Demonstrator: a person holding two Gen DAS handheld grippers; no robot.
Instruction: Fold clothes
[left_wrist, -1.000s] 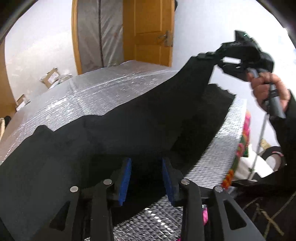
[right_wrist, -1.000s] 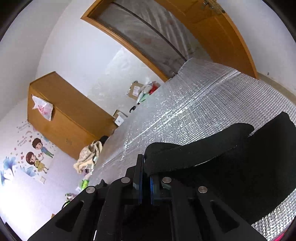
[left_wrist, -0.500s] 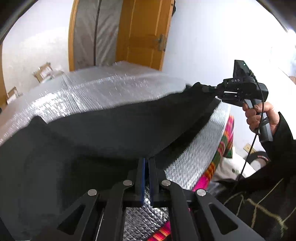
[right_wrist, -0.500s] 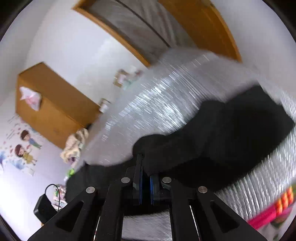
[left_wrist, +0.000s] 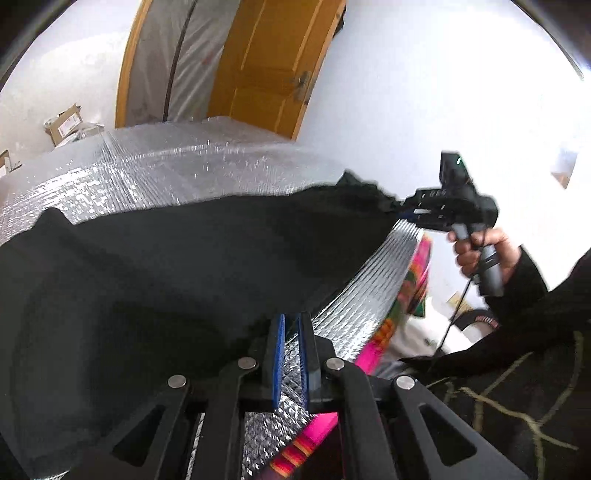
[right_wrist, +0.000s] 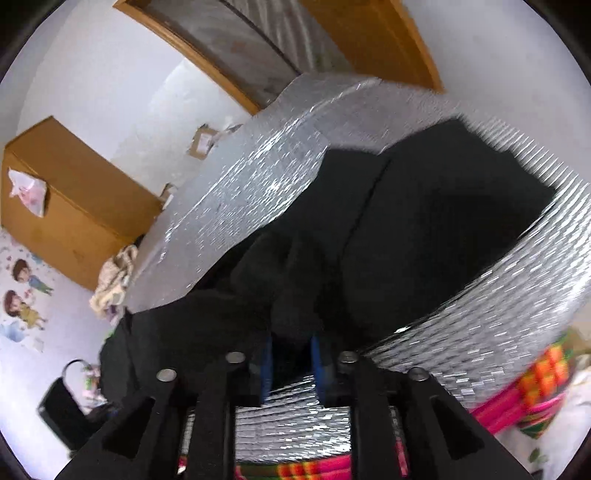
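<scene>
The black garment (left_wrist: 192, 266) lies spread over the silver foil-covered bed (left_wrist: 177, 166), reaching from the far surface down to the near edge, where a corner of it hangs over the side; in the right wrist view it (right_wrist: 424, 221) shows a straight seam across its upper layer and a bunched fold near the bottom. The left gripper (left_wrist: 290, 321) hovers at the near edge of the cloth with its blue pads a narrow gap apart and opening; only the foil shows between them, the cloth's edge lying just beside the left pad. The right gripper (right_wrist: 293, 345) has its jaws moderately apart and opening, with the bunched black fold between the pads but not visibly pressed. In the left wrist view the right gripper (left_wrist: 404, 213) sits at the garment's far right corner, held by a hand (left_wrist: 484, 251) in a dark sleeve. A bright striped blanket (left_wrist: 413, 280) hangs below the foil. Beyond stand a wooden door (left_wrist: 273, 62) and a wooden cabinet (right_wrist: 70, 199).
</scene>
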